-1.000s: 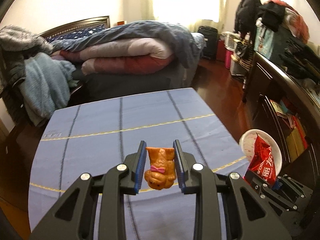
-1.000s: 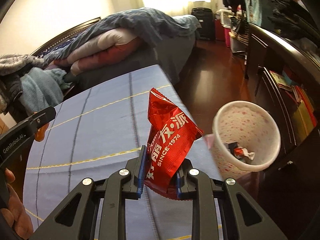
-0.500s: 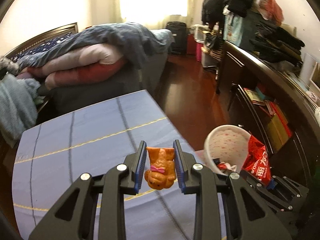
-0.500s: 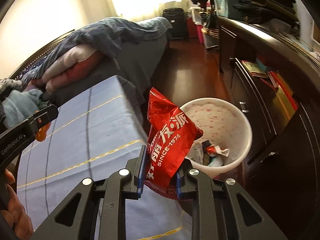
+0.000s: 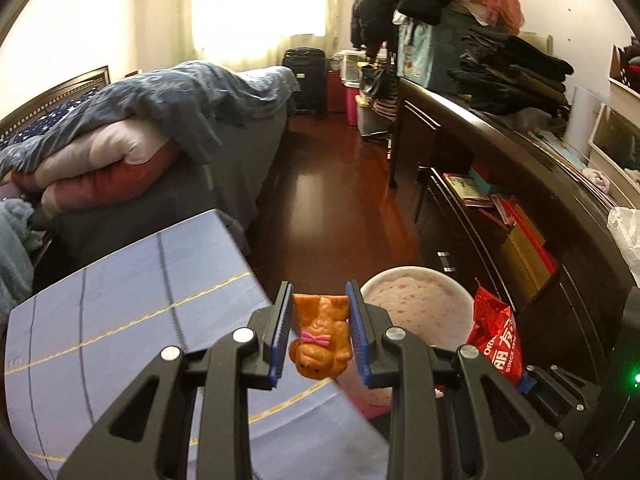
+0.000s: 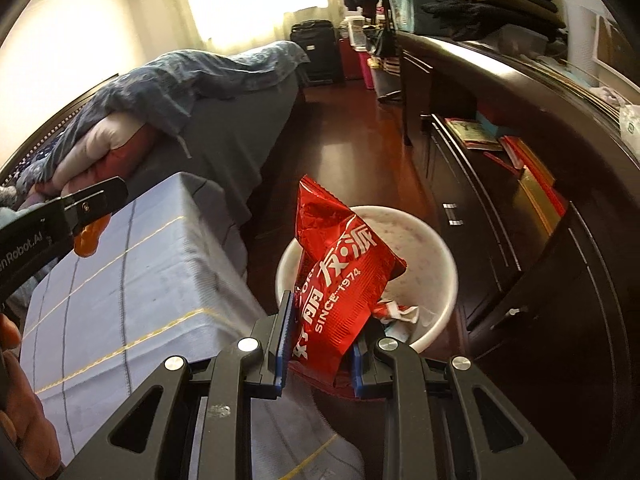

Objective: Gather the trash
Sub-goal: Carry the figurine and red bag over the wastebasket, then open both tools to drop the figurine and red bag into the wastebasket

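My left gripper (image 5: 320,338) is shut on a small orange bear-shaped snack packet (image 5: 320,338) with a pink bow, held above the table's right edge, next to the white speckled trash bin (image 5: 416,304). My right gripper (image 6: 320,344) is shut on a crumpled red snack bag (image 6: 340,276) with white lettering, held over the near rim of the bin (image 6: 444,256). Wrappers (image 6: 394,312) lie inside the bin. The red bag (image 5: 496,340) and the right gripper show at the right of the left wrist view; the left gripper and orange packet (image 6: 90,238) show at the left of the right wrist view.
The table with a blue cloth (image 5: 120,312) is on the left. The bin stands on the dark wooden floor (image 5: 332,208) between the table and a dark cabinet (image 5: 500,240) with books. A bed with piled quilts (image 5: 140,148) lies beyond the table.
Both grippers have swung right, from over the table toward the bin. The red bag now hangs over the bin's rim. Both grips are unchanged.
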`<state>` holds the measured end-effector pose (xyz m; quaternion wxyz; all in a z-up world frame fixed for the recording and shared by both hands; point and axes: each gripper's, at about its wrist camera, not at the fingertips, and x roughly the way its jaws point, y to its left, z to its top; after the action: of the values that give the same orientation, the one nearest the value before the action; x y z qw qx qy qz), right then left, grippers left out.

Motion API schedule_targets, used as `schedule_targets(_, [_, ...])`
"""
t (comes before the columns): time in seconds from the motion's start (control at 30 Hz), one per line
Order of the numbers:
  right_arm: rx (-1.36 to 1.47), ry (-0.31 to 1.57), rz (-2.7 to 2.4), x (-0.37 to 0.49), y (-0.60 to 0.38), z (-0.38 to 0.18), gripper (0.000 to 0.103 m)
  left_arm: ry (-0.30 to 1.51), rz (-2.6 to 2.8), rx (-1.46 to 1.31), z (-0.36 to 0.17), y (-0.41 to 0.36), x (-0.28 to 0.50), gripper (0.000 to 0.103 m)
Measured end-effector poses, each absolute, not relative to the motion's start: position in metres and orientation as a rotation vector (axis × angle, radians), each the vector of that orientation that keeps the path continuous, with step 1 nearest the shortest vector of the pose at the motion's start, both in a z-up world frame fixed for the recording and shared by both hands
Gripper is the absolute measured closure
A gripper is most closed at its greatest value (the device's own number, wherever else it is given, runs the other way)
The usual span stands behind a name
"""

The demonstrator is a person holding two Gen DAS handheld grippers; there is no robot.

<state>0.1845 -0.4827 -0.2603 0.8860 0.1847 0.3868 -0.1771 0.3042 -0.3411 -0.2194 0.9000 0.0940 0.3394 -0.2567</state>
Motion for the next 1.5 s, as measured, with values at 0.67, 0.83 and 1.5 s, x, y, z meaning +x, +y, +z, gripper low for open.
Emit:
schedule_targets(0.67, [0.429, 0.851, -0.503, 0.205, -0.556, -0.305, 0.079, 0.81, -0.669, 0.25, -0.274, -0.439, 0.342, 0.075])
schedule_targets(0.83, [0.427, 0.868, -0.501, 0.219, -0.565, -0.321, 0.079, 0.847, -0.666, 0.248, -0.293, -0.454, 0.359, 0.075])
schedule_targets(1.5, [0.435, 0.887, -0.539, 0.237, -0.572, -0.352, 0.035, 0.844, -0.645, 0.184, -0.308, -0.455, 0.388, 0.008])
